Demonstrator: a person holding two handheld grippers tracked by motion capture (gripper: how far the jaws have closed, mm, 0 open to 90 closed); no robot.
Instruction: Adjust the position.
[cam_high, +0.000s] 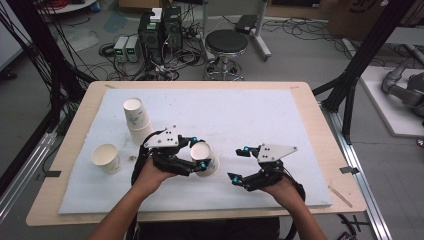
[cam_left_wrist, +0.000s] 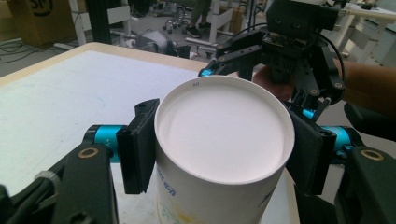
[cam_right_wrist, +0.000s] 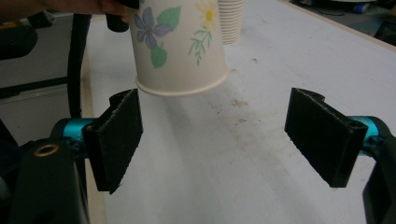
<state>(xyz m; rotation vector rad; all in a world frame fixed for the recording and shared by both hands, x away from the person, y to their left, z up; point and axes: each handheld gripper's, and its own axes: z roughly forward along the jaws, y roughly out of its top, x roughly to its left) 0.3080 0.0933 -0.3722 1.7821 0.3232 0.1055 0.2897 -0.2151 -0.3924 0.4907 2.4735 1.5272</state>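
White foam matting (cam_high: 280, 115) covers the wooden table, and over it the left gripper (cam_high: 198, 152) pinches a flower-printed paper cup (cam_high: 205, 159) by its thin wall, lifted clear of the mat with its mouth up, as the right gripper view shows. The right gripper (cam_high: 240, 164) waits just beside it, jaws spread and empty. Squeezing harder could crumple the cup; a loose pinch could let it slip and topple toward the cup stack (cam_high: 138, 119) or the single cup (cam_high: 106, 158).

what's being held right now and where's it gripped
The left gripper holds a paper cup by its sides just under the rim. The right gripper is open and holds nothing.
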